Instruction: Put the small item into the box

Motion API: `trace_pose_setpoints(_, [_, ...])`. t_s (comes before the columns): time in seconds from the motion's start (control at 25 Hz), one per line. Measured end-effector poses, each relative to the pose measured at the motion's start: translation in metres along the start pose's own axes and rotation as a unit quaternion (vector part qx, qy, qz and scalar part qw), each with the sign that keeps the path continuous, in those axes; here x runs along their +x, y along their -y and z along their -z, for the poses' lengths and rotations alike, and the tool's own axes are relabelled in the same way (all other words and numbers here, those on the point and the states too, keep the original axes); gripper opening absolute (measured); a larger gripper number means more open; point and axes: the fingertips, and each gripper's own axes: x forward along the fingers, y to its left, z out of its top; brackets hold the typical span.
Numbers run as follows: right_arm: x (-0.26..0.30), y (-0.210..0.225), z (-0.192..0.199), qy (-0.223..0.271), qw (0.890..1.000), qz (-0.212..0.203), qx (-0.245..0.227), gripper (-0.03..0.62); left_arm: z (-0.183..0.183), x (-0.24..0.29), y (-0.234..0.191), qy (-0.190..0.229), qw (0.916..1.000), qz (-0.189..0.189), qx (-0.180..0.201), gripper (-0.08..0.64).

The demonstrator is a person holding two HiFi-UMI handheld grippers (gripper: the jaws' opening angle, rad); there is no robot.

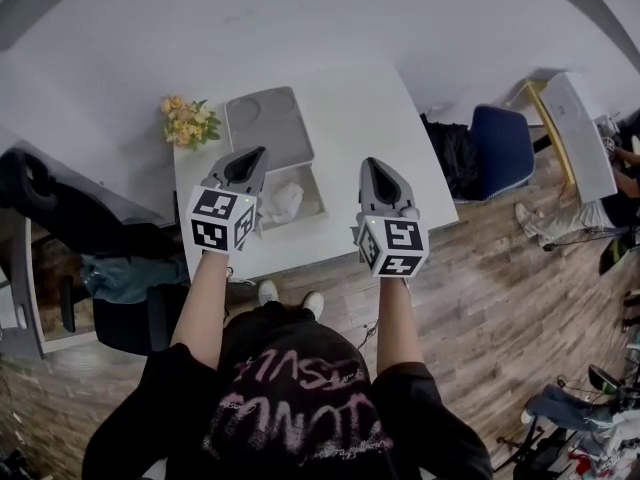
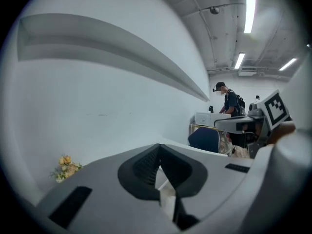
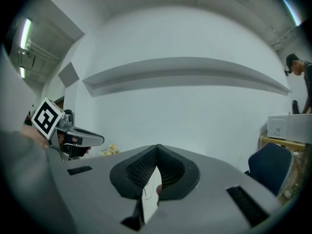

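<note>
Left gripper (image 1: 258, 156) and right gripper (image 1: 372, 166) hover above the desk (image 1: 360, 118), fingers pressed together on nothing, while a crumpled small white item (image 1: 281, 201) lies inside the open box (image 1: 318, 194) at the left gripper's two o'clock, so placing looks done and next likely comes drawing both back

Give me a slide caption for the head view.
Left gripper and right gripper, both shut, above a white table bearing an open box and flowers.

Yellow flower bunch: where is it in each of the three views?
Head view: yellow flower bunch at the white table's far left corner.
Left gripper view: bunch low left.
Right gripper view: bunch small, left of centre.
Shared landmark: blue chair, right side in all three.
</note>
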Motion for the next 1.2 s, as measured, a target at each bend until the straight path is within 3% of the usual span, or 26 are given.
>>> trace_pose_setpoints(0.2, [-0.004, -0.002, -0.014, 0.012, 1.0, -0.002, -0.003, 0.011, -0.033, -0.015, -0.004, 0.037, 0.999, -0.015, 0.02, 0.003])
trace_pose_setpoints(0.36, [-0.007, -0.005, -0.023, 0.021, 1.0, -0.005, -0.008, 0.011, -0.058, -0.028, -0.005, 0.074, 0.9972, -0.015, -0.005, 0.003])
trace_pose_setpoints(0.44, [-0.008, -0.005, -0.026, 0.024, 1.0, -0.005, -0.007, 0.011, -0.067, -0.032, -0.003, 0.084, 0.9962, -0.019, 0.01, 0.003])
trace_pose_setpoints(1.2, [-0.017, -0.001, -0.026, 0.038, 0.999, -0.02, -0.024, 0.009, -0.058, -0.037, 0.018, 0.095, 0.9943, -0.026, 0.039, 0.002])
